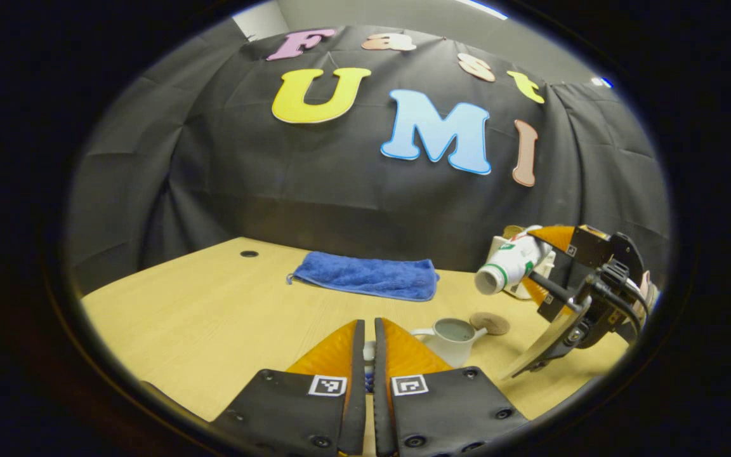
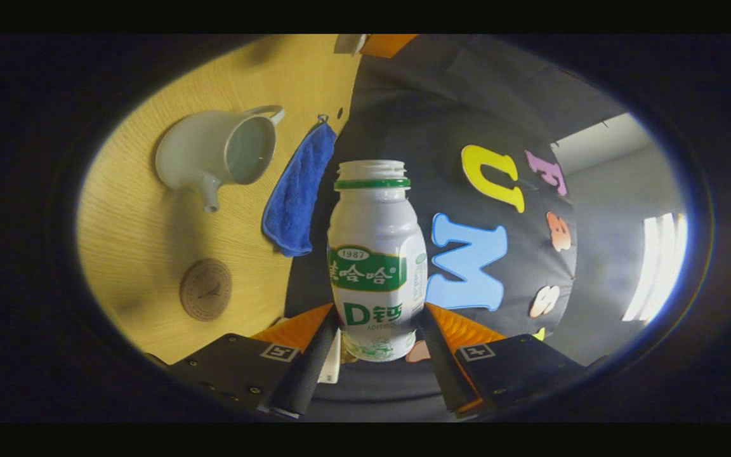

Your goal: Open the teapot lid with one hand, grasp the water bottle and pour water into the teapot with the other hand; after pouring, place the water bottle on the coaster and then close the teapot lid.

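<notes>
The right tongs (image 2: 375,346) are pinching the lower body of the one water bottle (image 2: 375,266), a finger pressing on each side, and the bottle is lying tipped over on its side in the air. In the left gripper view its open, capless mouth is pointing toward the teapot (image 1: 451,339), with the bottle (image 1: 511,263) riding above and to the right of the pot, not yet over the opening. The bottle's long axis is running close to level, the mouth only slightly lower than the base, so the pour looks to depend on carrying the mouth across above the pot's open rim and tilting further.

The single teapot (image 2: 216,152) is standing lidless on the wooden surface (image 2: 143,254), its spout pointing toward the one round coaster (image 2: 205,289), which is sitting near the pot but apart from it. The right hand's tool is clearly the nearer one to the bottle, since it is carrying it.

The left tongs (image 1: 368,355) are pressed nearly together on something small and pale between the fingers, probably the teapot lid, though too little of it is showing to say for sure. One blue towel (image 1: 368,276) is lying folded farther back on the surface (image 1: 200,304).
</notes>
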Action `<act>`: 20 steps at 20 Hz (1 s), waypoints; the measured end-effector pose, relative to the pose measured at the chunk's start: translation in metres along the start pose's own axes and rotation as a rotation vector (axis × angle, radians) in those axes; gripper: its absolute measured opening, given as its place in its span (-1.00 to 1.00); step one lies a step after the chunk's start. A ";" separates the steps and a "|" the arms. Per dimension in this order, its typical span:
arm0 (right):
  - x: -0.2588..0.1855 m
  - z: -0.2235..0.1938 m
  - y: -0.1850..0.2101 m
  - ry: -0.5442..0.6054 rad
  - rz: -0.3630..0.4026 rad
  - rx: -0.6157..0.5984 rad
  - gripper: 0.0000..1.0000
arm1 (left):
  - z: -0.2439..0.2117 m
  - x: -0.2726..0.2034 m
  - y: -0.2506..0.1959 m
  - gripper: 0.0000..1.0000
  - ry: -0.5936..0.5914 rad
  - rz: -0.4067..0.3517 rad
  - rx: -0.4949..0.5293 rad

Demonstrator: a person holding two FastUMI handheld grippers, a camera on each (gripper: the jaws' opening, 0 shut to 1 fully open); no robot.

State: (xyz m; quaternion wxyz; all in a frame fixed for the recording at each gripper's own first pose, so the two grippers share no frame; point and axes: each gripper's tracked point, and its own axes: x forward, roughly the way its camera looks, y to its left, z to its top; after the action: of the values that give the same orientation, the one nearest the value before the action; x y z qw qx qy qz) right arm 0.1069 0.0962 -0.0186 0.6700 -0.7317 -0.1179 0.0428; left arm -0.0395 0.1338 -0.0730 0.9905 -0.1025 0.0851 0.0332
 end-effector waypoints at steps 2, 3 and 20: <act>-0.002 -0.002 0.018 0.019 0.058 0.116 0.53 | 0.003 0.000 0.000 -0.77 -0.006 -0.006 0.003; -0.004 -0.003 0.027 0.034 0.089 0.176 0.53 | 0.003 0.000 -0.001 -0.76 -0.009 -0.010 0.003; -0.044 -0.016 0.050 0.193 0.357 0.968 0.53 | 0.029 0.050 -0.061 -0.68 -0.050 -0.152 0.087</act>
State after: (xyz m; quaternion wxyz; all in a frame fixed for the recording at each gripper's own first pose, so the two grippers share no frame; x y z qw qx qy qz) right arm 0.0732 0.0667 -0.0703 0.9214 -0.3478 0.1044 0.1382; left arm 0.0191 0.0826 -0.0418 0.9955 -0.0646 0.0536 -0.0431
